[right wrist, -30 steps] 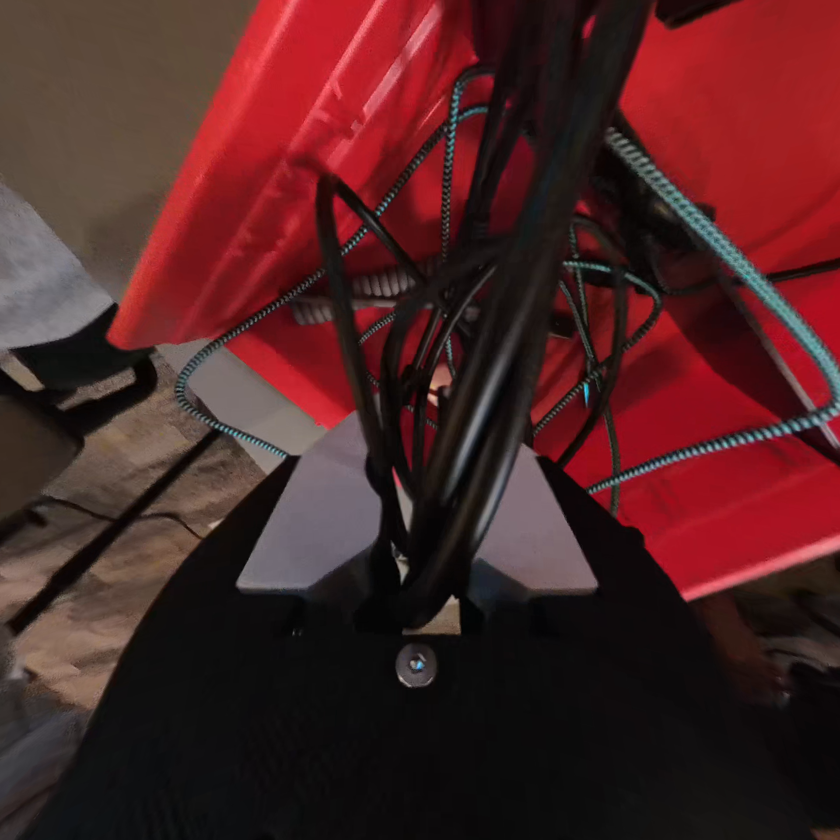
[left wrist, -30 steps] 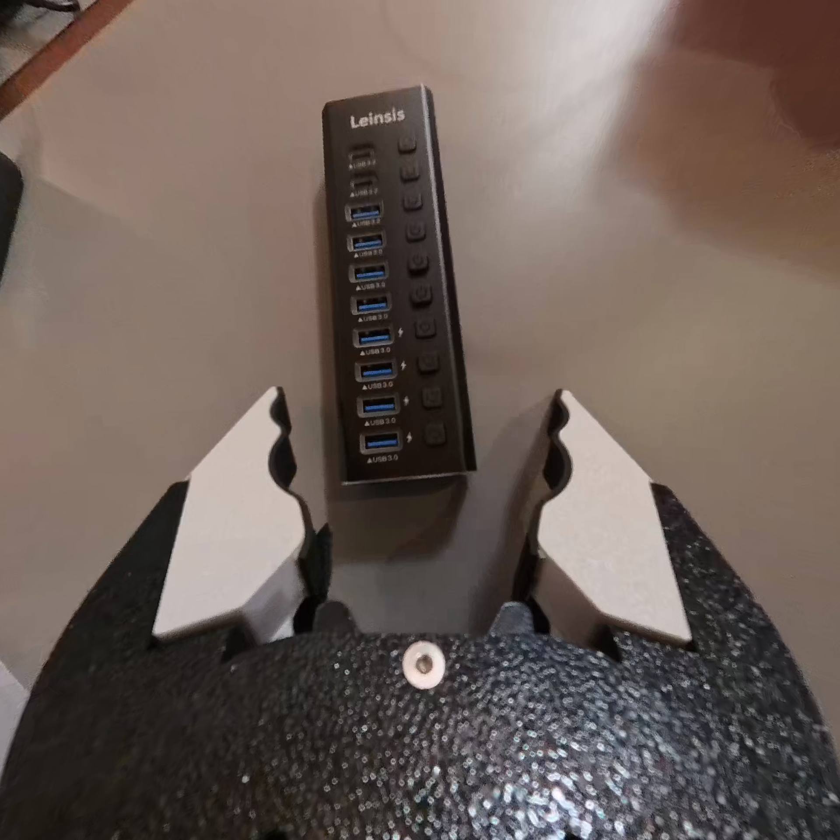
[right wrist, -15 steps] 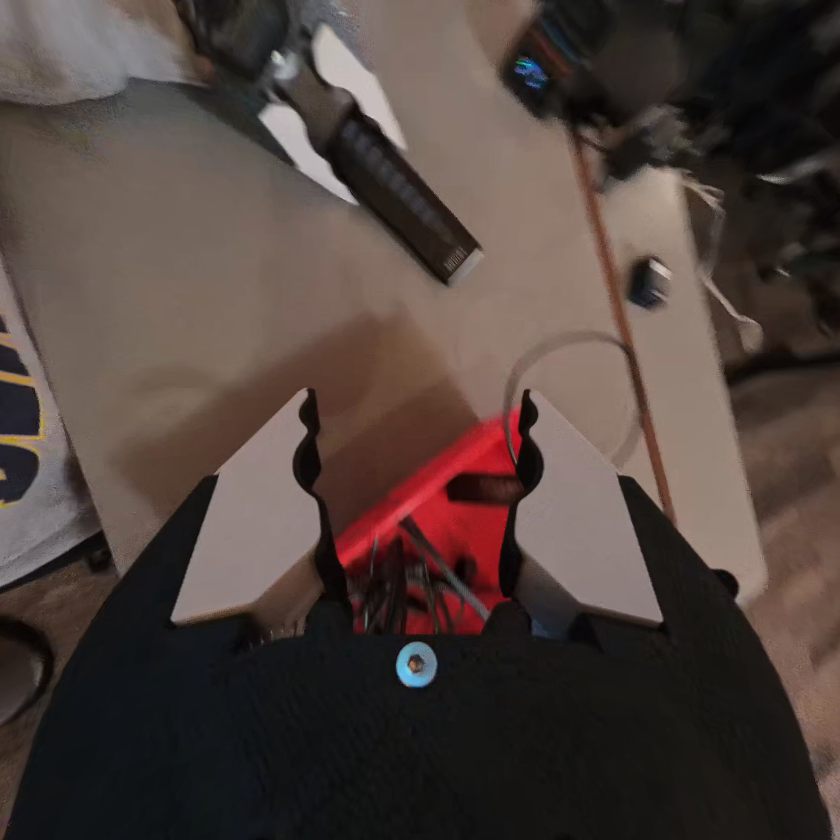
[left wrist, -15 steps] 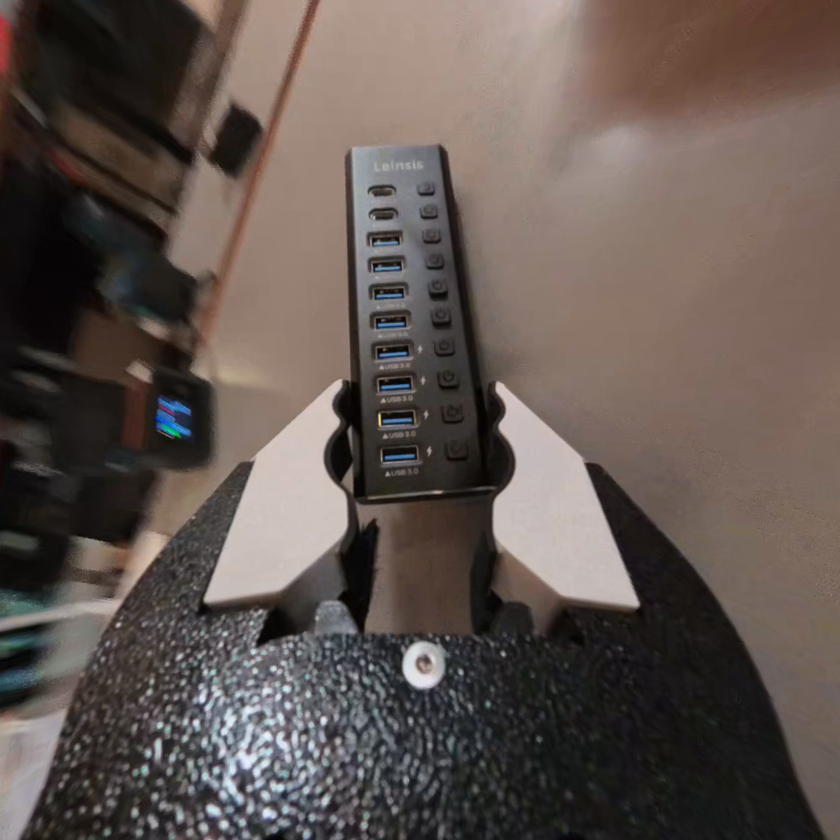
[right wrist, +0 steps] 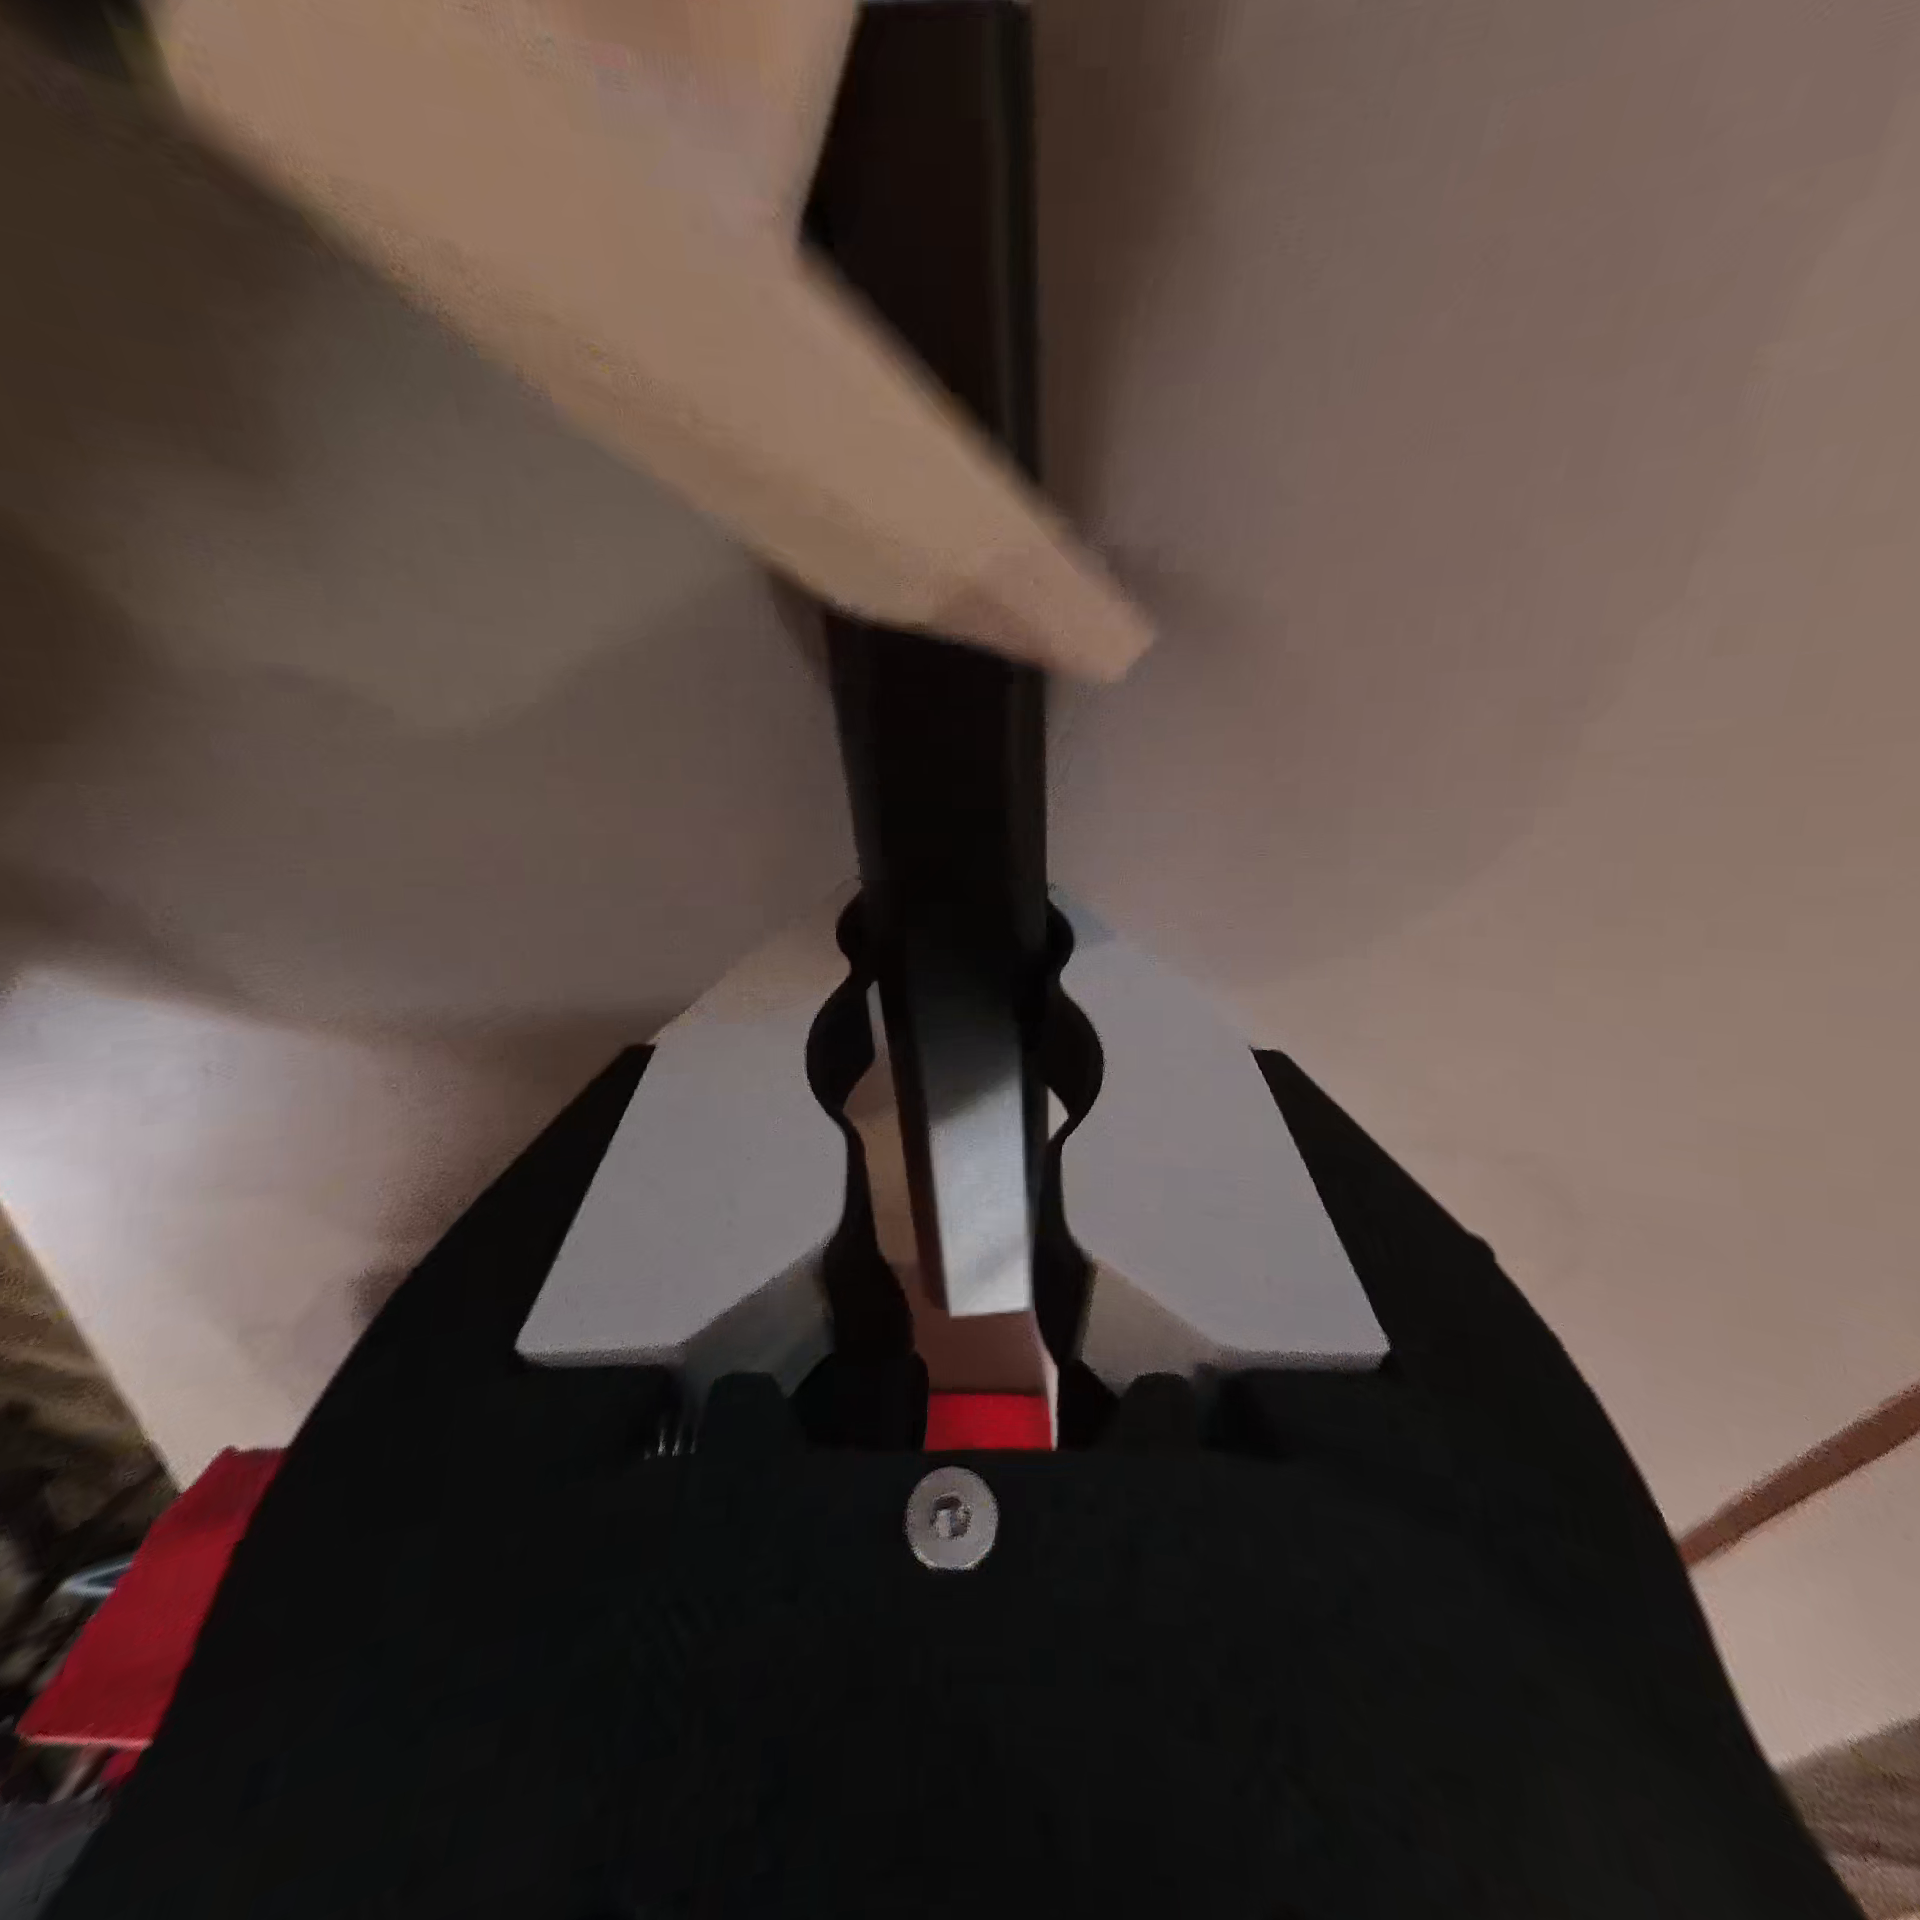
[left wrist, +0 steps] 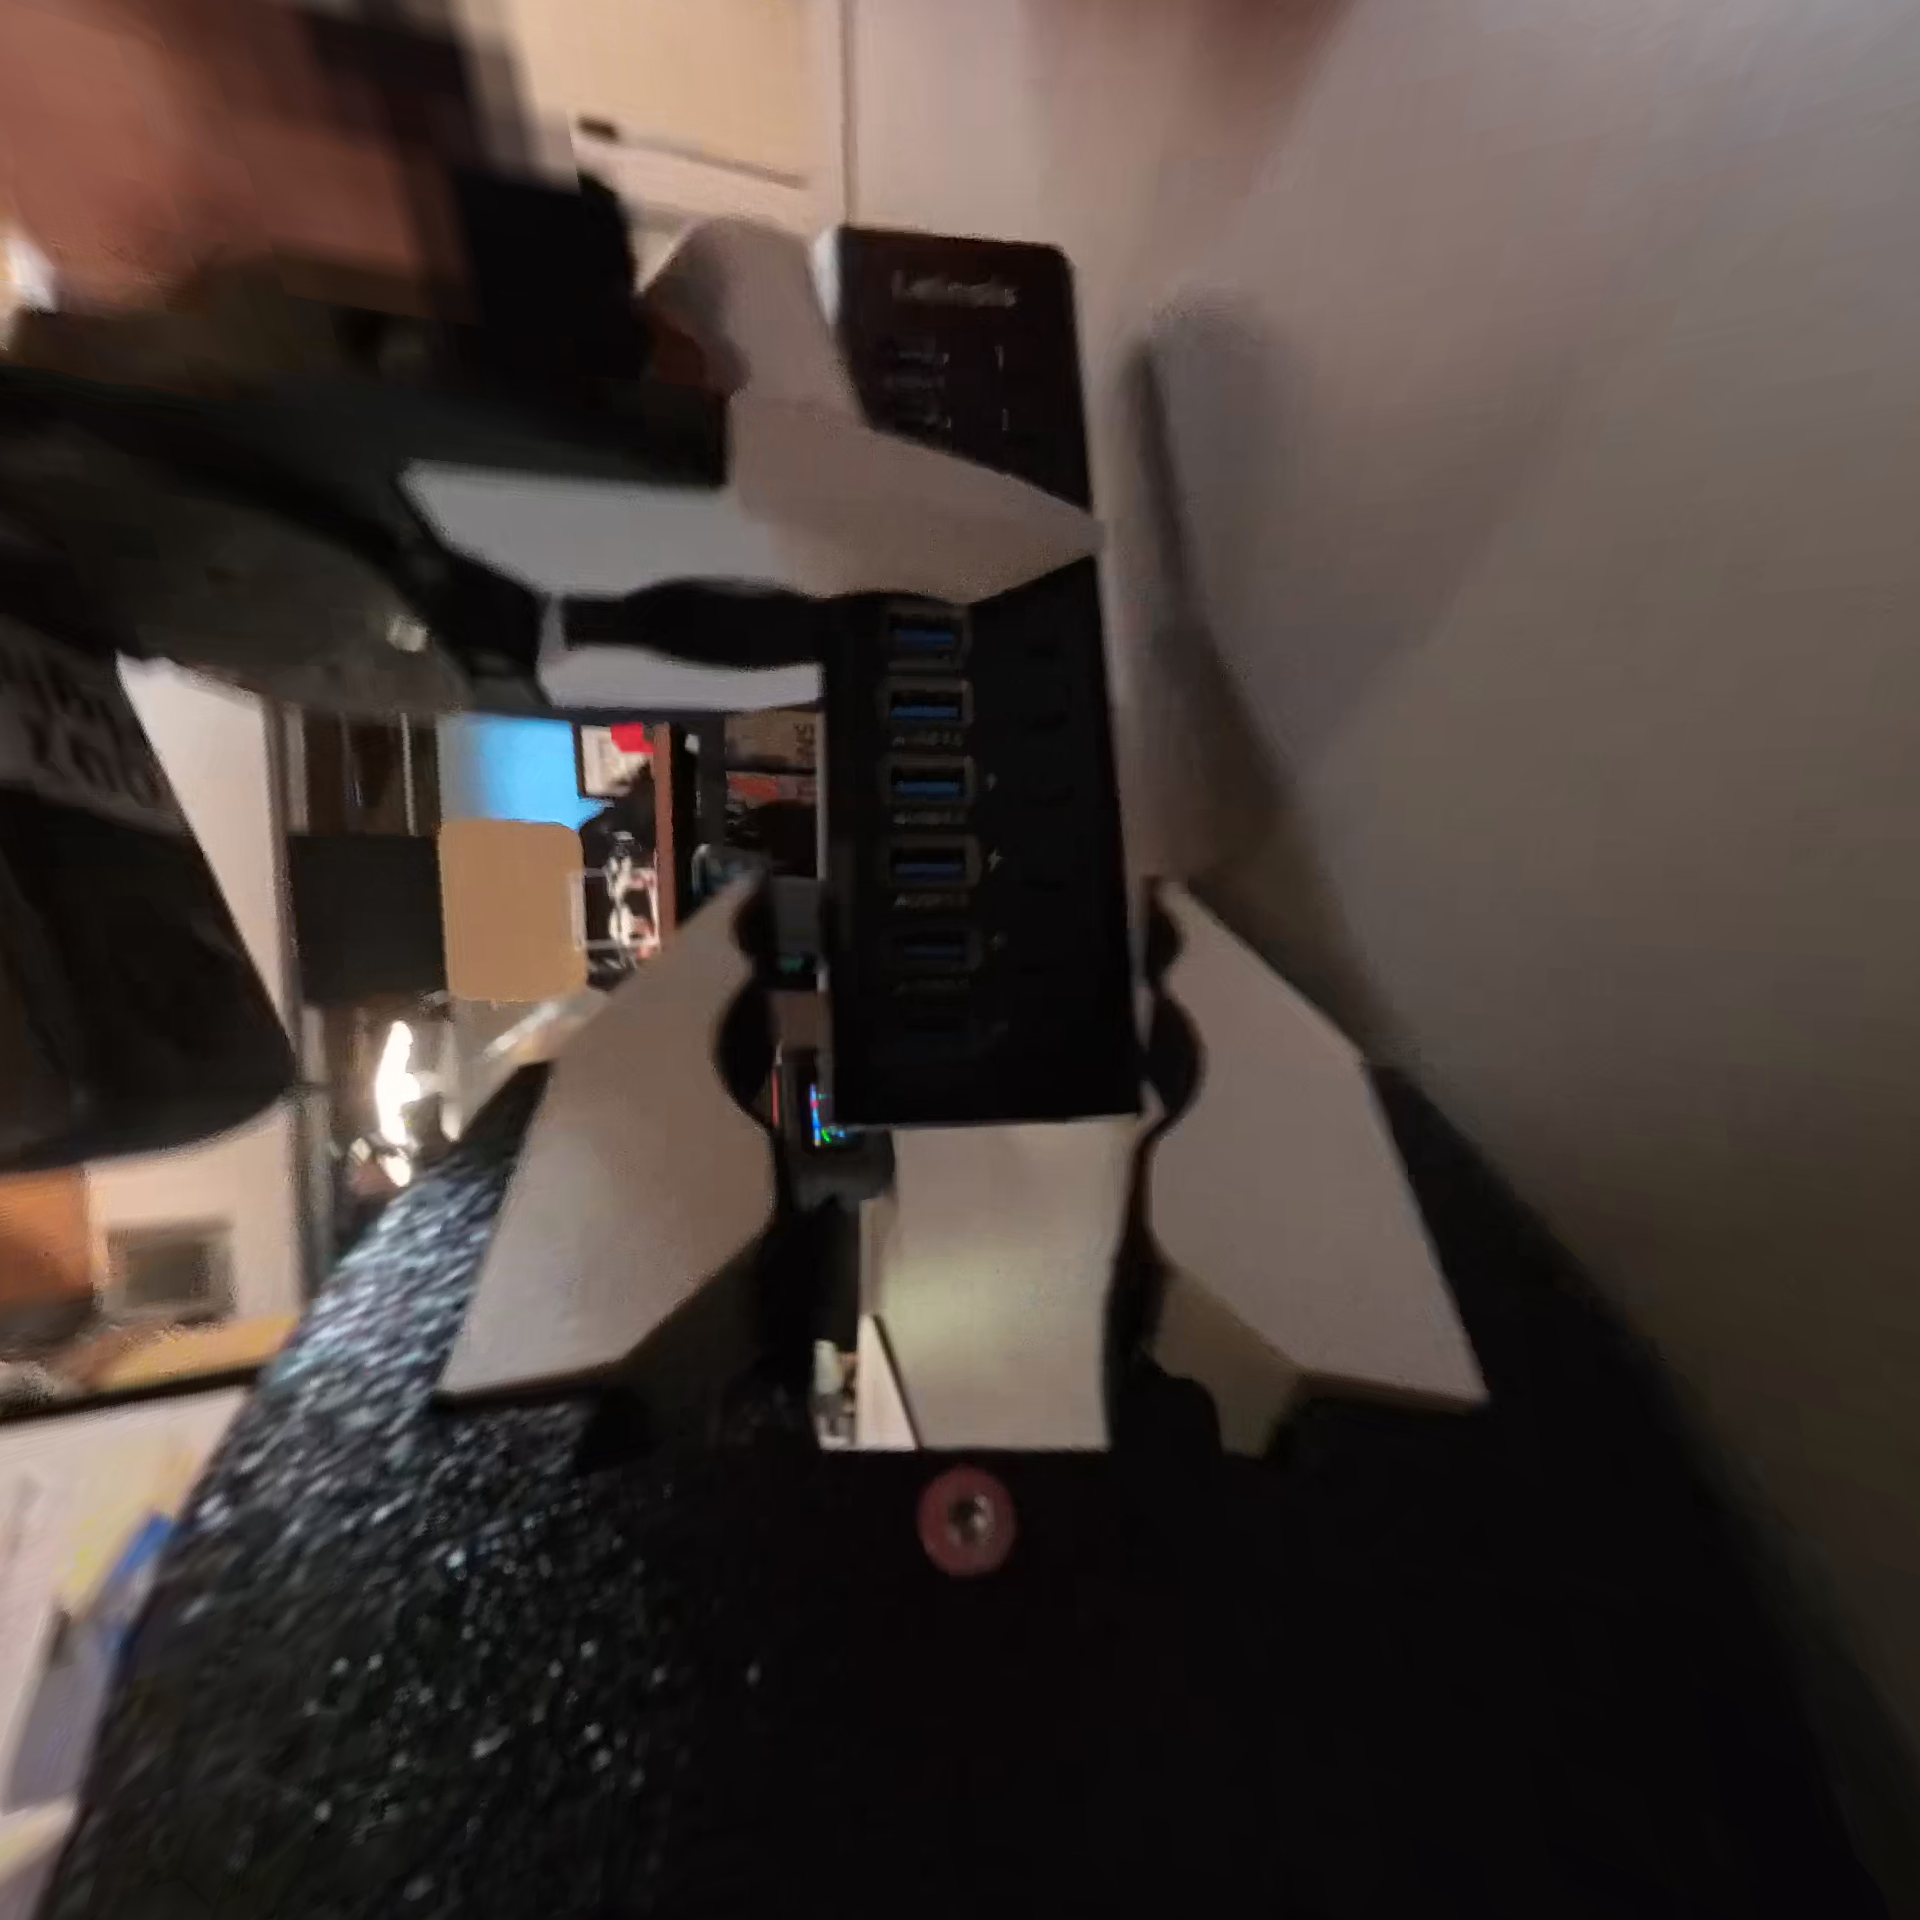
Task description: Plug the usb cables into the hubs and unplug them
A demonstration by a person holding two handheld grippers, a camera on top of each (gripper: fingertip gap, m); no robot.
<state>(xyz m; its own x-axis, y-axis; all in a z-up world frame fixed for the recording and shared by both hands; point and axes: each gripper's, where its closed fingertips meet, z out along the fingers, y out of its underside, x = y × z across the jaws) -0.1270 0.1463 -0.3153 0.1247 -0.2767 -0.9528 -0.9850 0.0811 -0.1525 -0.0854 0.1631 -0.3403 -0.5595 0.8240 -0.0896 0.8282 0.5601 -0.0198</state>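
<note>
Hub (left wrist: 977, 831) middle ports hidden behind right gripper (left wrist: 821, 540); hub's far end past the right wrist view's top edge.

A second earlier the left gripper (left wrist: 956, 997) hung open short of the black hub (left wrist: 977, 831), which lay flat on the table (left wrist: 1558, 623); half a second later it had closed on the hub's near end, and by now its fingers stood wider, the left one clear of the hub. The right gripper (right wrist: 951, 1049) had let go of the cable bundle over the red bin, opened, and come across to clamp the hub's far end, its pale fingers (left wrist: 790, 520) crossing the upper ports.
</note>
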